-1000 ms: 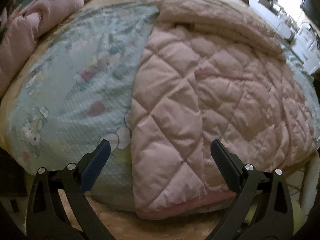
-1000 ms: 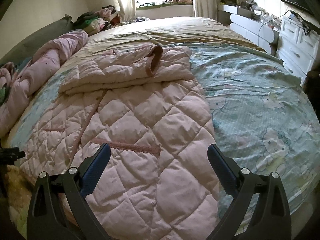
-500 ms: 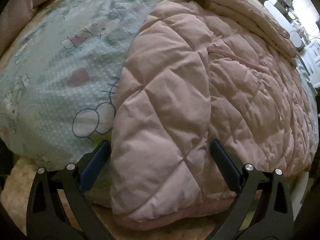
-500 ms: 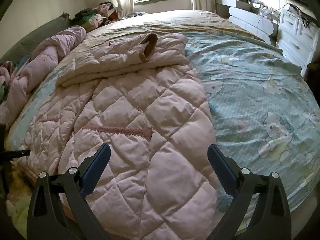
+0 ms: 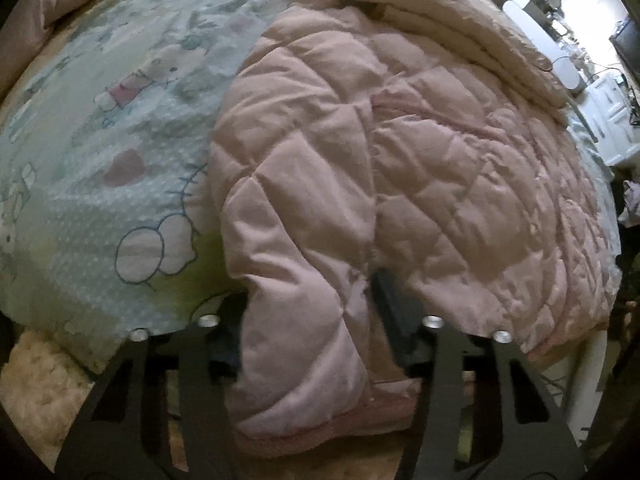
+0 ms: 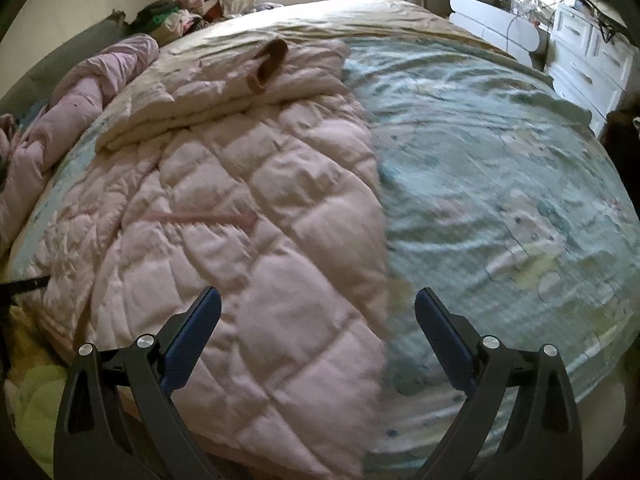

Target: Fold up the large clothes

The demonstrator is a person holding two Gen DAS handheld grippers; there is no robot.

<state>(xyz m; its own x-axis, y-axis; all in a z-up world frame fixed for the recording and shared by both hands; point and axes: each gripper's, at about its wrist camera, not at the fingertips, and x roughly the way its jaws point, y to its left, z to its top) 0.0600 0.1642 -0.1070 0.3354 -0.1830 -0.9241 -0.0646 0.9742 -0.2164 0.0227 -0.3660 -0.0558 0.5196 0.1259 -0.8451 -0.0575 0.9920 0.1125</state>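
Note:
A pink quilted coat (image 5: 420,152) lies flat on the bed, its hem hanging over the near edge. My left gripper (image 5: 310,292) is closing on the coat's lower left corner; a bunched fold of fabric fills the gap between the jaws and hides the left finger's tip. In the right wrist view the same coat (image 6: 240,208) fills the left half, with a sleeve folded across its top and a brown cuff (image 6: 268,64) showing. My right gripper (image 6: 318,292) hangs open just above the coat's lower right edge, touching nothing.
The bed carries a pale blue cartoon-print sheet (image 6: 500,184). A rolled pink duvet (image 6: 80,112) lies along the far left side. White drawers (image 6: 592,52) stand at the right. A beige shaggy rug (image 5: 36,380) lies on the floor below the bed edge.
The left jaws have gone from wide open to pinched on the coat's hem corner, after sinking closer to it. The right gripper has dropped nearer the coat and stays open.

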